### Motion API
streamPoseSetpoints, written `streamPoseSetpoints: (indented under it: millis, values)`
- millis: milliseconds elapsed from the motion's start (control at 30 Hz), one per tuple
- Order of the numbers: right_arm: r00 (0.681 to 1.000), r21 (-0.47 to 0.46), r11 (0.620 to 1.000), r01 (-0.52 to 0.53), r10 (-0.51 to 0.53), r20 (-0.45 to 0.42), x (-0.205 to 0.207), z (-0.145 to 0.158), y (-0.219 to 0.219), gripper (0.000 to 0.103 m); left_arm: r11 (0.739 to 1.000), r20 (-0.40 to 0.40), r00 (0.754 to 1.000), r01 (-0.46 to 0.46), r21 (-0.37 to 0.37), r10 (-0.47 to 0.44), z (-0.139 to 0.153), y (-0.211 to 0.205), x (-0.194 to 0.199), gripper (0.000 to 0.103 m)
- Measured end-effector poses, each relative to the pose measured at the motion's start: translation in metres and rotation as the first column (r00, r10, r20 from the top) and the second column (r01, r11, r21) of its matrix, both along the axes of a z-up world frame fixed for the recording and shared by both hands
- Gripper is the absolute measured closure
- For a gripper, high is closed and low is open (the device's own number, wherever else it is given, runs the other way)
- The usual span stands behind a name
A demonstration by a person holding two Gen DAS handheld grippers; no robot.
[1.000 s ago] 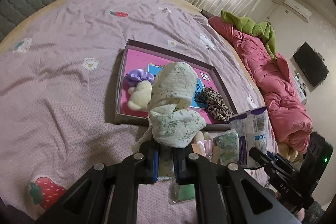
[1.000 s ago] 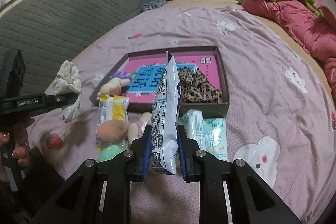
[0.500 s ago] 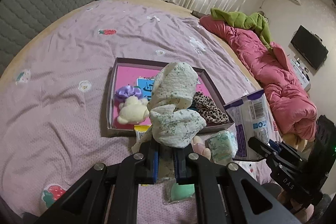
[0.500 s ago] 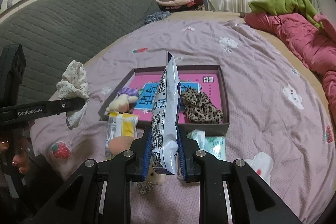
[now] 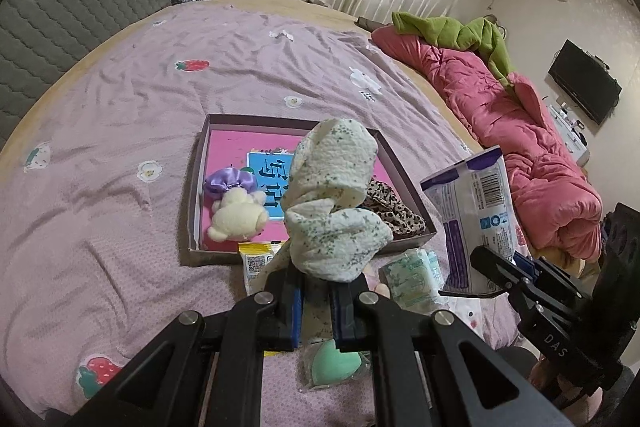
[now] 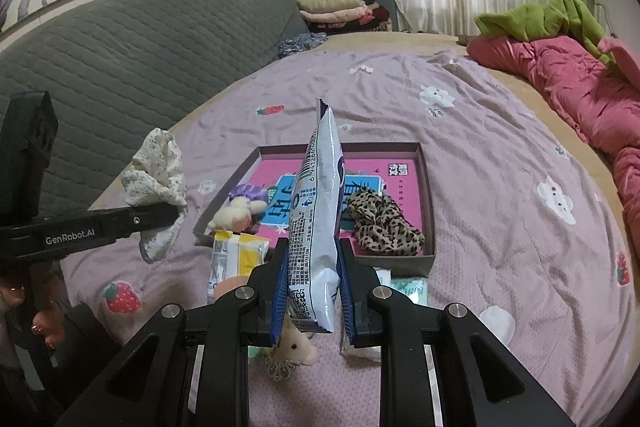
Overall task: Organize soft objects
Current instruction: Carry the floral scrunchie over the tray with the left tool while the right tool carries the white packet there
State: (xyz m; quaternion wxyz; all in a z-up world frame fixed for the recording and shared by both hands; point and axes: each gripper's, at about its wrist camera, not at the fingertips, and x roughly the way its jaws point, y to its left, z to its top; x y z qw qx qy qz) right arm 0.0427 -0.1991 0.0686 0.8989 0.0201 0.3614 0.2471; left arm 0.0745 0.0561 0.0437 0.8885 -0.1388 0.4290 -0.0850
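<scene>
My left gripper point(image 5: 316, 303) is shut on a cream floral cloth point(image 5: 336, 203) and holds it above the bed, in front of the box; the cloth also shows in the right wrist view point(image 6: 156, 183). My right gripper point(image 6: 312, 291) is shut on a white and blue soft packet point(image 6: 320, 223), held upright; the packet also shows in the left wrist view point(image 5: 476, 211). The shallow box with a pink floor point(image 5: 224, 155) holds a purple scrunchie point(image 5: 230, 181), a cream plush toy point(image 5: 238, 217) and a leopard-print scrunchie point(image 6: 380, 223).
In front of the box lie a yellow packet point(image 6: 236, 255), a green tissue pack point(image 5: 412, 275), a green sponge in a bag point(image 5: 336, 367) and a small pink plush point(image 6: 296, 347). A pink quilt point(image 5: 520, 131) lies along the right. A grey headboard point(image 6: 140, 39) stands at the left.
Both grippers have risen and drawn back from the box with their loads still held, so the box looks smaller and farther away.
</scene>
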Motion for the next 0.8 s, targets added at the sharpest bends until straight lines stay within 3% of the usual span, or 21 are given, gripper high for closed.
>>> streamPoseSetpoints:
  millis: [800]
  values:
    - [1.0, 0.016, 1.0, 0.005, -0.005, 0.019, 0.037, 0.008, 0.016, 0.08, 0.999, -0.032, 0.999, 0.001, 0.037, 0.0, -0.007, -0.014, 0.043, 0.092]
